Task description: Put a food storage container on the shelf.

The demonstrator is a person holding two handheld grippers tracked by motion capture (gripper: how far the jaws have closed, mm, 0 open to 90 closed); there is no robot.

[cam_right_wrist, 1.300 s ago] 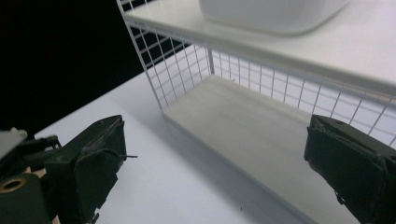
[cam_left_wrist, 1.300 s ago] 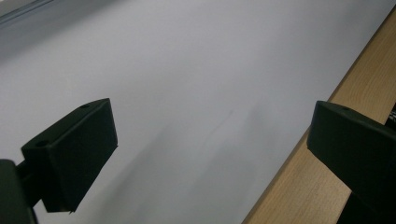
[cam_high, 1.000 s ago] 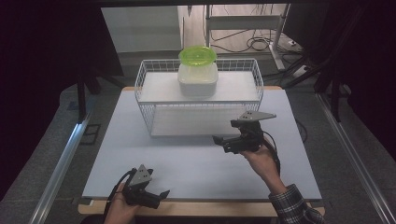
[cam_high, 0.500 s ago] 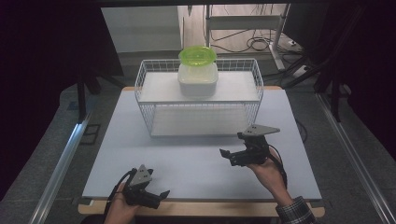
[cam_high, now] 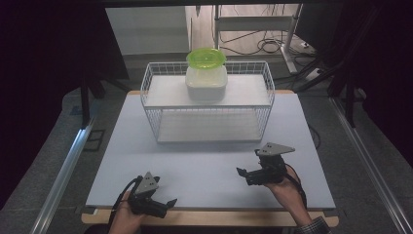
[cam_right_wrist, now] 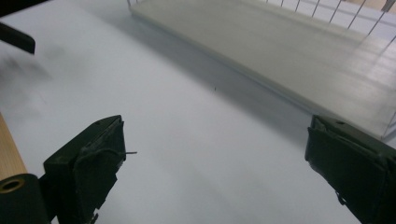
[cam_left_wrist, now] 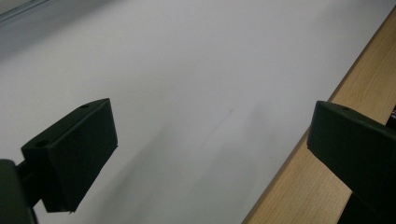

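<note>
My left claw (cam_high: pixel 163 204) sat released at 7 o'clock by the table's near edge (cam_high: pixel 209 217), parked, nothing between its jaws. My right claw (cam_high: pixel 249 176) at 5 o'clock was released too, empty. The lidded tub (cam_high: pixel 206 80) sat on the wire rack (cam_high: pixel 207 105) at 12, well apart from both, likely stored.

The high view looks forward and down over my table (cam_high: pixel 204 170). My left gripper view skims close above its near wooden edge (cam_left_wrist: pixel 299 186). My right gripper view sits low, facing the wire basket (cam_right_wrist: pixel 327 18) ahead. All three share the pale tabletop.
</note>
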